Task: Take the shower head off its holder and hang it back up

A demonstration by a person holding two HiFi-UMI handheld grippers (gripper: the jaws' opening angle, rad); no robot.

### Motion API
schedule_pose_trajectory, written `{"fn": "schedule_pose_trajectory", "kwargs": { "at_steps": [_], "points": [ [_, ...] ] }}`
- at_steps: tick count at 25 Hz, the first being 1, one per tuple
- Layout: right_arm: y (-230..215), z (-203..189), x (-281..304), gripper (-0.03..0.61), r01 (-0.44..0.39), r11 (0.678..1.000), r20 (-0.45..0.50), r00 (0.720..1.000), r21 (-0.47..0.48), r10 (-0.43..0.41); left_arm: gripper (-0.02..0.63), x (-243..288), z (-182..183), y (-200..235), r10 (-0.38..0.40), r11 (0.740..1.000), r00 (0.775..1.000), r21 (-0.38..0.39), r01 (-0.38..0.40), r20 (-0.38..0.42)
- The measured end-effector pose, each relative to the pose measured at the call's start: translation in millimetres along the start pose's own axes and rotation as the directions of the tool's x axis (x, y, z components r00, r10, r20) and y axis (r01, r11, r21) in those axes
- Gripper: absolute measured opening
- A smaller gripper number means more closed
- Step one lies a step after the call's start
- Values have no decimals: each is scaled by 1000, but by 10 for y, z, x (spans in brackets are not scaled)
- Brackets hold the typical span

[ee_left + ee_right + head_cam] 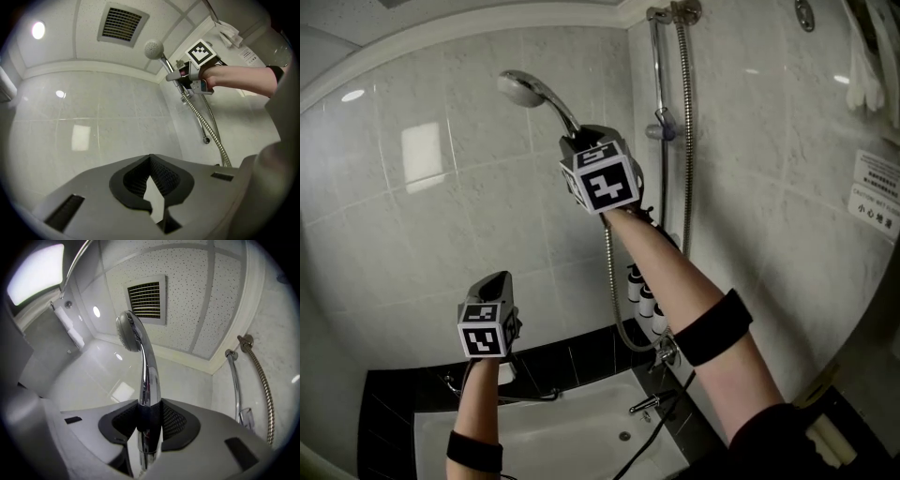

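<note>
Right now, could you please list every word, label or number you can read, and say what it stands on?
"小心地滑": bottom line of the wall sign.
The sign's smaller lines above: too blurred to read.
Labels on the bottles: too small to read.

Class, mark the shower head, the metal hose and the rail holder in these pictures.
shower head (pixel 522 89), head view, on its round end.
metal hose (pixel 685 122), head view, on its upper stretch.
holder (pixel 660 127), head view, on its clip body.
</note>
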State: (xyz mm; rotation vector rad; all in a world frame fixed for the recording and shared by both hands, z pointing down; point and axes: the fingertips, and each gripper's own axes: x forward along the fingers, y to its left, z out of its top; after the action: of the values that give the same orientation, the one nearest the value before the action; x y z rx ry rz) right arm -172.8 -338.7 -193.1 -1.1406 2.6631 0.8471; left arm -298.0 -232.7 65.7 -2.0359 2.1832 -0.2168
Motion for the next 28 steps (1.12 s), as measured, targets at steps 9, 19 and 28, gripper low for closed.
{"fn": "schedule_pose_trajectory", "kwargs": {
  "at_steps": [9,19,28],
  "points": [
    [896,-851,-469,137,-119,942,-27,991,315,135,2,-384,-619,3,18,1000,997,-23,-20,-76],
    [1985,-2099,-1380,137,-172,829,-101,959,532,264,2,-883,-1518,-62,47,999,992,-17,-49,-119],
    [3222,-3542,-2165,137,-189,776,-272,865,602,421,2,-1283,-2731,-300,38,997,966,-55,-54,-255]
  ]
}}
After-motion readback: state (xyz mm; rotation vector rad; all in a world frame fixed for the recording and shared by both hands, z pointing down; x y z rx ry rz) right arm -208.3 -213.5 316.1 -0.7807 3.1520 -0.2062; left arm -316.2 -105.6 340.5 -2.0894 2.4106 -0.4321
